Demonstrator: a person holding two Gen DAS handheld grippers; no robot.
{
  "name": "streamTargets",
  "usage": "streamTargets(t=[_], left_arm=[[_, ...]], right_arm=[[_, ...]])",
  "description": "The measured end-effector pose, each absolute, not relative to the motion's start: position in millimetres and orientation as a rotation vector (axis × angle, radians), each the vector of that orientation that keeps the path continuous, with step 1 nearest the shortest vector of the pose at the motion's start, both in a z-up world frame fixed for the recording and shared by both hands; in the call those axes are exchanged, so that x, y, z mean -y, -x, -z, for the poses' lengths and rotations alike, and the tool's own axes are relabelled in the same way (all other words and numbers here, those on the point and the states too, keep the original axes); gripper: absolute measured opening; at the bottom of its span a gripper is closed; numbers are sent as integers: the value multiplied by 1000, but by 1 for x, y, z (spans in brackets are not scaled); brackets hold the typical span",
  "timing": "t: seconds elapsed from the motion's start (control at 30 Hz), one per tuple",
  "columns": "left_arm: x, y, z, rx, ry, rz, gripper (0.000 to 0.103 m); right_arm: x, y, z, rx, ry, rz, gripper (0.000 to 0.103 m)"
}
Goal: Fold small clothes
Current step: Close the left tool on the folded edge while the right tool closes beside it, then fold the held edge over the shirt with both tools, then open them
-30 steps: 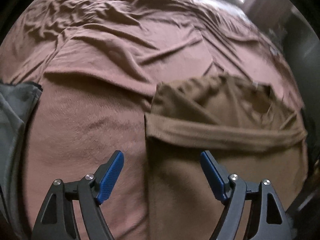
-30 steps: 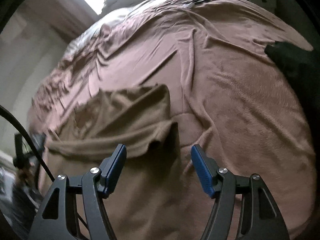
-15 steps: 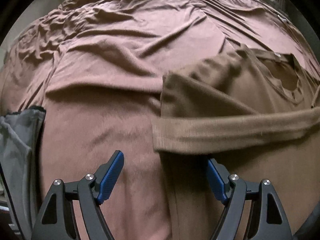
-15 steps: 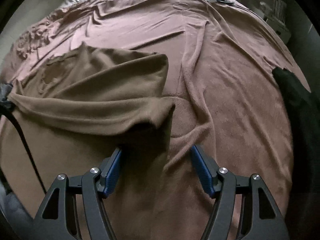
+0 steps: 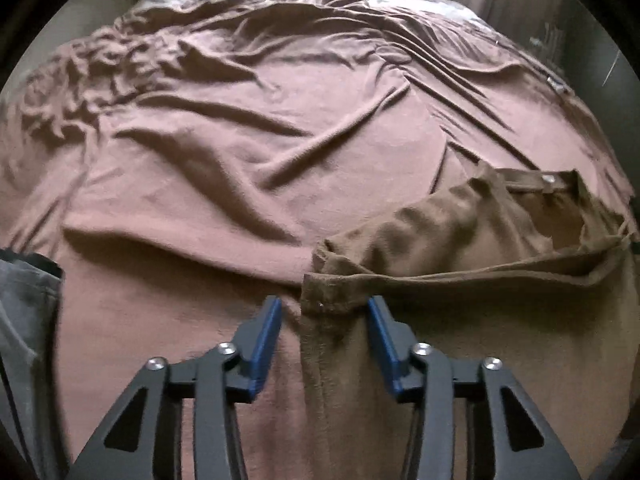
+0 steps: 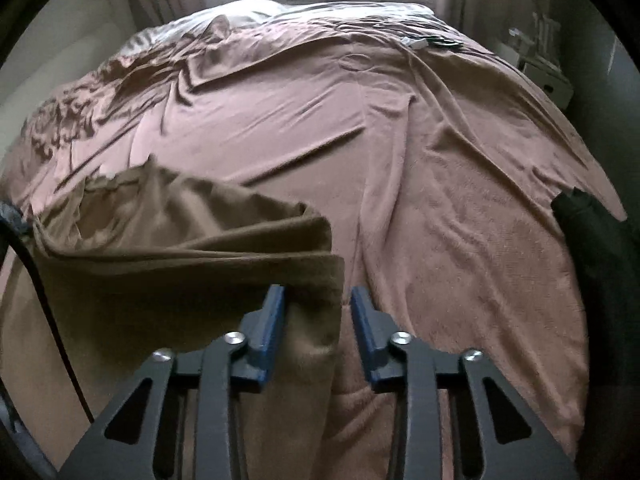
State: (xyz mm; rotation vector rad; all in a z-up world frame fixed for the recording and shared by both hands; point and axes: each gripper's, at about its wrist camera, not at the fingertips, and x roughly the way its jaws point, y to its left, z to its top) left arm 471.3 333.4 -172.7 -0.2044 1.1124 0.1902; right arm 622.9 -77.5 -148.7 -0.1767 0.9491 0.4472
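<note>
An olive-brown small garment (image 5: pixel 460 240) lies partly folded on the pink-brown blanket (image 5: pixel 240 140), its waistband and button at the far right. My left gripper (image 5: pixel 324 320) points down at the garment's left folded corner; its jaws are closing with that corner between them, and only the right pad touches cloth. In the right wrist view the same garment (image 6: pixel 180 232) fills the left side. My right gripper (image 6: pixel 318 312) straddles its right folded corner, jaws closing, the left pad against the fabric and a small gap at the right pad.
The rumpled blanket (image 6: pixel 400 140) covers the whole bed. A grey garment (image 5: pixel 28 304) lies at the bed's left edge. A dark cloth (image 6: pixel 588 232) sits at the right edge. A black cable (image 6: pixel 44 292) runs down the left of the right wrist view.
Both grippers have moved in over the garment's folded corners, the views have tilted up toward the far end of the bed, and both pairs of jaws have narrowed around the fabric.
</note>
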Motion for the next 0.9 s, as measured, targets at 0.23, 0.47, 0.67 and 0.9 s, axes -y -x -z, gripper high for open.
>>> streamTargets(t=[0.23, 0.47, 0.67, 0.9], left_arm=[[-343, -458, 167, -1053, 323, -146, 28], [-346, -446, 154, -996, 365, -131, 7], [-340, -437, 131, -953, 332, -145, 6], [-335, -432, 92, -871, 303, -154, 5]], right_arm=[[94, -623, 148, -948, 103, -481, 20], [107, -620, 142, -942, 83, -468, 3], [105, -605, 126, -897, 94, -476, 0], [113, -589, 96, -814, 74, -472, 0]])
